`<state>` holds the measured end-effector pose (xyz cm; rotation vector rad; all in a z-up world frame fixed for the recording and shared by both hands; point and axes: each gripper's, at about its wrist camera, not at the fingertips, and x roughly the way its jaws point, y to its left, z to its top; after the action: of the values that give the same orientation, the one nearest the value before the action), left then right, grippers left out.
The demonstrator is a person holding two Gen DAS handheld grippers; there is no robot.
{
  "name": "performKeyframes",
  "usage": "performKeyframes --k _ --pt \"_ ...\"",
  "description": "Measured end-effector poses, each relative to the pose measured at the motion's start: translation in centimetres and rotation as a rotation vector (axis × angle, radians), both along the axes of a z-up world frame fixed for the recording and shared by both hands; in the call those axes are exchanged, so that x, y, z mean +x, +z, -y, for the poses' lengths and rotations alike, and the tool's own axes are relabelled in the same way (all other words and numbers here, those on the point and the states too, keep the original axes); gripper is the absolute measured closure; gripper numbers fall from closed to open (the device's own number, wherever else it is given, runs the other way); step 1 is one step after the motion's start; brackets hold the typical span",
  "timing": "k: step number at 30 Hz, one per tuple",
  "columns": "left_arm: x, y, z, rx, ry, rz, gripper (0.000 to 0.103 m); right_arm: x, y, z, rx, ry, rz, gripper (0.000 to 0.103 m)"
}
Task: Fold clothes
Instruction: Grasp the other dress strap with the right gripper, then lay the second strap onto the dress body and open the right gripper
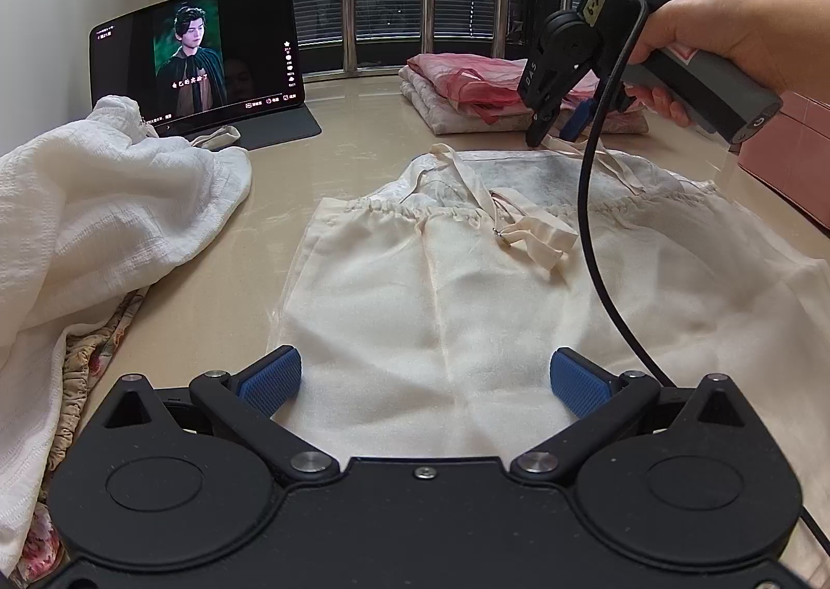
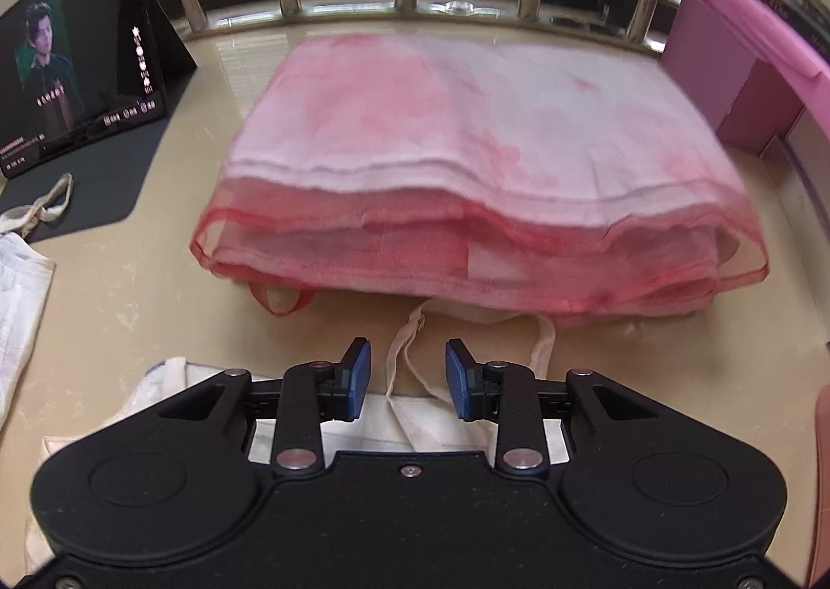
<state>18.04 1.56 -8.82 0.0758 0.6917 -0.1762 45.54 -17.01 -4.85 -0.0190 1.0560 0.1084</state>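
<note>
Cream garment lies spread flat on the counter, neckline and straps pointing toward the window. Left gripper hovers over its lower part, blue pads wide apart, gripping nothing. Right gripper tilts down at the top edge, jaws narrowed with a thin strap running between them; pads don't visibly press it. Just beyond sits a folded pink stack. A tablet plays at the left, beside a rumpled white garment.
</note>
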Motion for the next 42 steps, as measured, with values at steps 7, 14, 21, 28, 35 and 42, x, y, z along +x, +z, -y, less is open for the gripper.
performKeyframes --k 7,14,21,28,35,42 --pt "0.0 0.0 0.0 0.0 0.0 0.0 0.0 -0.6 0.0 0.2 0.038 -0.004 0.013 0.102" --pt "0.1 0.0 0.0 0.0 0.0 0.0 0.0 -4.2 3.8 1.9 0.165 0.026 0.107 0.103" --pt "0.1 0.0 0.0 0.0 0.0 0.0 0.0 -10.4 7.5 5.4 0.292 0.08 0.113 0.102" --pt "0.1 0.0 0.0 0.0 0.0 0.0 0.0 -15.5 5.0 6.9 0.347 0.073 -0.083 0.08" --pt "0.1 0.0 0.0 0.0 0.0 0.0 0.0 -20.3 5.0 8.0 0.369 -0.011 -0.02 0.036" --pt "0.1 0.0 0.0 0.0 0.0 0.0 0.0 -26.6 5.6 7.1 0.461 -0.018 0.028 0.011"
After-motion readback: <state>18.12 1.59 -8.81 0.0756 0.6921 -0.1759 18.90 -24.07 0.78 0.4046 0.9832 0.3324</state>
